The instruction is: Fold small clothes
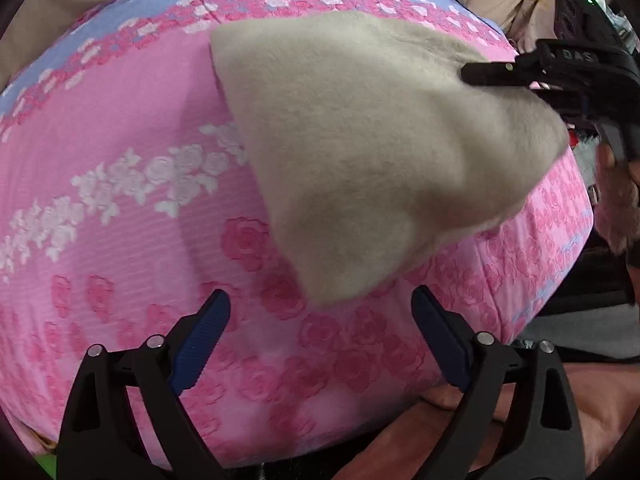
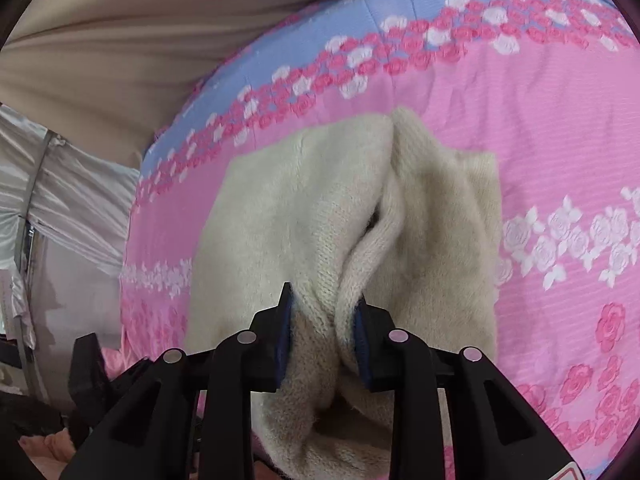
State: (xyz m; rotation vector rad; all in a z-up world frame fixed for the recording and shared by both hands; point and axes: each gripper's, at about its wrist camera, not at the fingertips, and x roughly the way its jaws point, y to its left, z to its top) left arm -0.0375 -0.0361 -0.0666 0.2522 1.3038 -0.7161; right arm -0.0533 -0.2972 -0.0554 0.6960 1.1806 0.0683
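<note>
A cream knitted garment [image 2: 300, 208] lies on a pink rose-patterned bedspread [image 2: 560, 140], one end lifted. My right gripper [image 2: 324, 300] is shut on a bunched fold of that end, and the knit bulges out between and below its blue pads. In the left wrist view the same garment [image 1: 380, 140] hangs as a raised flap from the right gripper [image 1: 480, 72] at the upper right. My left gripper [image 1: 320, 300] stands open over the bedspread [image 1: 120, 120]. The flap's lowest corner hangs just ahead of its blue fingers [image 1: 200, 336], touching neither.
The bed's edge [image 1: 560, 260] drops away on the right, with dark clutter beyond it. A hand [image 1: 616, 208] holds the right gripper's handle. Beige fabric [image 2: 120, 40] rises behind the bed and pale shiny sheeting [image 2: 60, 200] hangs to its left.
</note>
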